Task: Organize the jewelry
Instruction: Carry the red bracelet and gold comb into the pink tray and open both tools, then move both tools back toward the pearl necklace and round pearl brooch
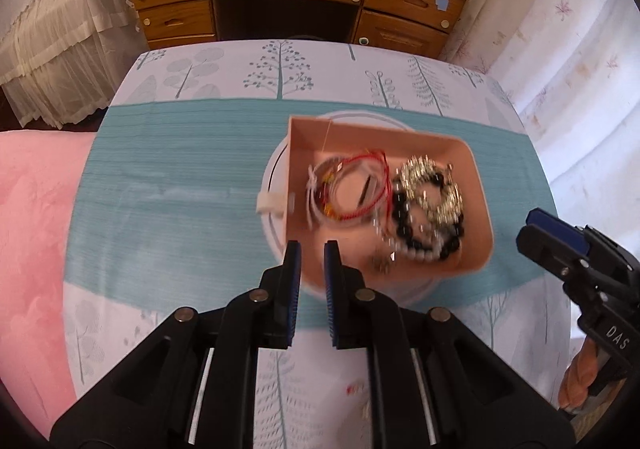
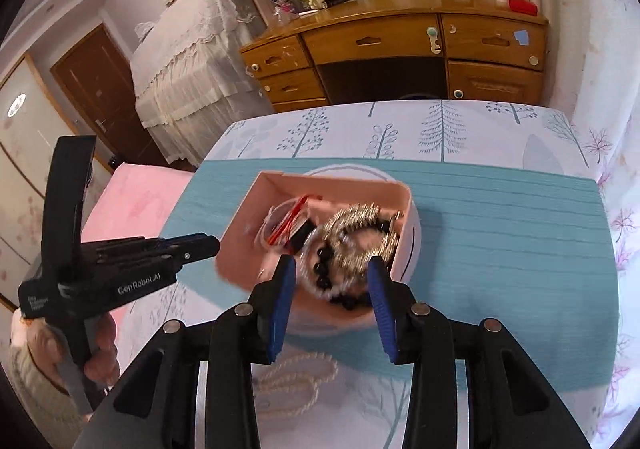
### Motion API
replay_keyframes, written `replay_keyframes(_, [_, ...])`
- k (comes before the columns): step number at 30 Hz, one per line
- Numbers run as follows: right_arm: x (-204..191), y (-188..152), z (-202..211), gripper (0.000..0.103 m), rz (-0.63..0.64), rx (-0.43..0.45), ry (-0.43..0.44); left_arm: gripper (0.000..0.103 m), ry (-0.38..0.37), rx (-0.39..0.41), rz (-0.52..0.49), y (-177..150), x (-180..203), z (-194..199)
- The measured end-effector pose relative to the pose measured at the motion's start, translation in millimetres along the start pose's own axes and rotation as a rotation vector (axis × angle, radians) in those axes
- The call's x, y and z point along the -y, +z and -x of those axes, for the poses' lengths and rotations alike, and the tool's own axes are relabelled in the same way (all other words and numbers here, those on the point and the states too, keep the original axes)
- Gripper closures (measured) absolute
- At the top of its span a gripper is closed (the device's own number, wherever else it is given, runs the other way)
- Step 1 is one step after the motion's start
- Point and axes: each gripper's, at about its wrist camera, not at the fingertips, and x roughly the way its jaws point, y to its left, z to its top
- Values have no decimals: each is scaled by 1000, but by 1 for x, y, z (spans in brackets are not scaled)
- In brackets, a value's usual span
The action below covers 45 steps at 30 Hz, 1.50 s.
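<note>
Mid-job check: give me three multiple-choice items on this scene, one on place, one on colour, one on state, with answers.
1. Where does the pearl necklace lie?
A. in the box
B. on the cloth near the box
C. on the dresser

2. What colour is the box?
A. pink
B. green
C. black

3. How do the right gripper jaws stand?
A. shut on a bracelet
B. open, empty
C. shut, empty

Answers: 1 B, it lies on the tablecloth outside the box; 2 A, its walls are pale pink; 3 B, a wide gap with nothing pinched.
</note>
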Motion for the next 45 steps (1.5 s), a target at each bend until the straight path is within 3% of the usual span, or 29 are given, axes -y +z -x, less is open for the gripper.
replay_keyframes(12, [-29, -82, 55, 66, 55, -5, 2, 94, -15, 105, -99, -85, 5, 63])
replay_keyframes(16, [-39, -116, 65, 66, 55, -19, 1, 94, -52, 79, -123, -112, 14, 70])
replay_keyframes(20, [-44, -147, 67, 66, 42, -33, -24, 94, -28, 66, -144, -138, 25, 68])
replay_keyframes(30, [-46, -219, 58, 66, 62, -66, -115, 94, -176, -65, -167, -193, 56, 27])
replay_keyframes(36, [-42, -228, 52, 66, 40, -81, -95, 94, -229, -58, -144, -200, 69, 18])
replay_keyframes(45, [-38, -223, 59, 66, 25, -53, -76, 94, -182, -36, -88, -198, 62, 15])
